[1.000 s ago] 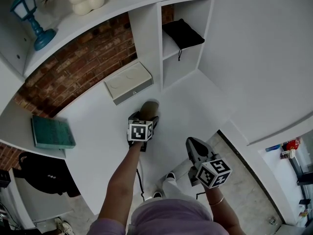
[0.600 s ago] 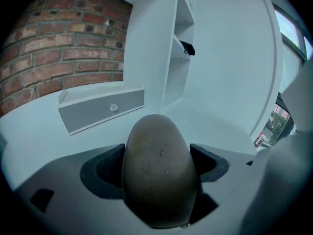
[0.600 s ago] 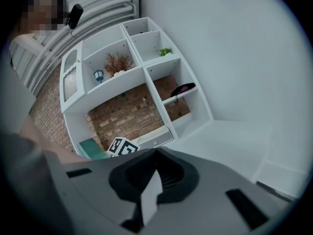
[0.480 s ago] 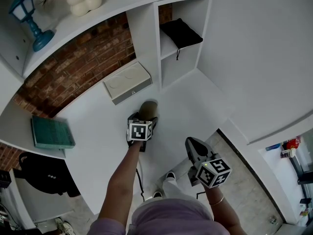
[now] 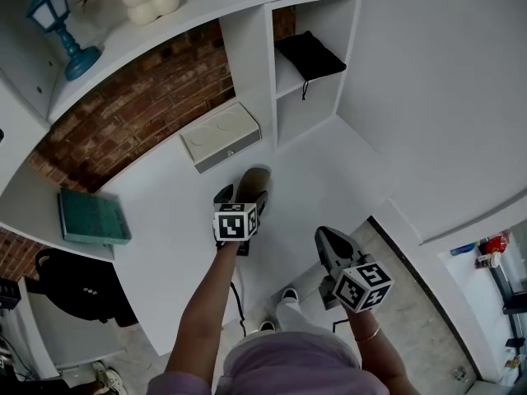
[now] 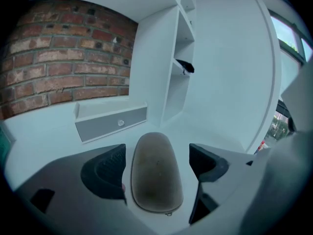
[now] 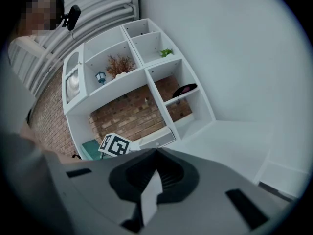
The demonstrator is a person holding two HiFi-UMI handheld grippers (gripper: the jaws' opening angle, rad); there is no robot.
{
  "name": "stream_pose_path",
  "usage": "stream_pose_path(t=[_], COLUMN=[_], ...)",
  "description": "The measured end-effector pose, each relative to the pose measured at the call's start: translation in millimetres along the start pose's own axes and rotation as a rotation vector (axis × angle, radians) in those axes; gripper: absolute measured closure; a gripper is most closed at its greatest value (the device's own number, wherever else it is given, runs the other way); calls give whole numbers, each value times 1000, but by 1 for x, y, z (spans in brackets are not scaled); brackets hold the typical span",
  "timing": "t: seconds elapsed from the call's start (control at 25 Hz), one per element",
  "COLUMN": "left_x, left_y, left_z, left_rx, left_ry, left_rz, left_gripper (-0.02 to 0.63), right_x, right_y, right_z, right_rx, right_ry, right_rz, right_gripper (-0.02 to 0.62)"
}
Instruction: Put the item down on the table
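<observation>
A brown oval case [image 6: 155,170] lies flat on the white table [image 5: 165,220], showing as the case [image 5: 254,183] in the head view. My left gripper [image 5: 243,197] is open around its near half, and a gap shows between the case and each of the black pads [image 6: 105,168]. In its own view the left gripper [image 6: 159,158] looks along the case toward the shelving. My right gripper [image 5: 324,237] hangs off the table's front right edge, over the floor. The right gripper [image 7: 155,173] is shut with nothing in it.
A white drawer box [image 5: 221,136] stands against the brick wall just beyond the case. A teal book [image 5: 92,217] lies on the low left shelf. A black pouch [image 5: 309,56] sits in the right cubby and a blue lantern [image 5: 66,23] on the upper shelf.
The left jaws stand wider apart than before, and more of the brown case shows beyond them. The right gripper has barely moved.
</observation>
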State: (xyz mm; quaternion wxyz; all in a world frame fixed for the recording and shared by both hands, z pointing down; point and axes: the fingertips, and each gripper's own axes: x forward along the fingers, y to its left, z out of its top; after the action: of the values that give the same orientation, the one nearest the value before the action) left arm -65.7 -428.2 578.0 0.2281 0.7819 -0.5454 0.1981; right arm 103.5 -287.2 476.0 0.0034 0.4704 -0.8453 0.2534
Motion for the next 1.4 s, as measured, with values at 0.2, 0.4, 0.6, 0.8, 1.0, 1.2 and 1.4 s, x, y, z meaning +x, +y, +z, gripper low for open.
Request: stream_pose_path(t=[0.2, 0.4, 0.6, 0.8, 1.0, 1.2, 1.4], left_x=[-34, -70, -100, -127, -148, -167, -179], left_y=[-1, -8, -13, -16, -16, -13, -11], left_z=[10, 14, 9, -3, -17, -25, -31], left_rx=[-4, 6, 12, 12, 2, -24, -49], left_ry=[-66, -141, -177, -187, -189, -200, -211], left_rz=[16, 17, 20, 35, 50, 70, 80], left_gripper=[333, 398, 438, 490, 522, 564, 591], right_x=[0, 1, 4, 6, 8, 10, 11], right_y=[1, 7, 18, 27, 37, 48, 56], right_z=[4, 2, 0, -1, -3, -5, -9], right_rx=[-7, -18, -40, -55, -75, -90, -114], right_ry=[-9, 3, 13, 20, 25, 27, 31], right_rz=[5, 16, 34, 57, 78, 93, 98], right_gripper=[594, 594, 594, 594, 594, 594, 594])
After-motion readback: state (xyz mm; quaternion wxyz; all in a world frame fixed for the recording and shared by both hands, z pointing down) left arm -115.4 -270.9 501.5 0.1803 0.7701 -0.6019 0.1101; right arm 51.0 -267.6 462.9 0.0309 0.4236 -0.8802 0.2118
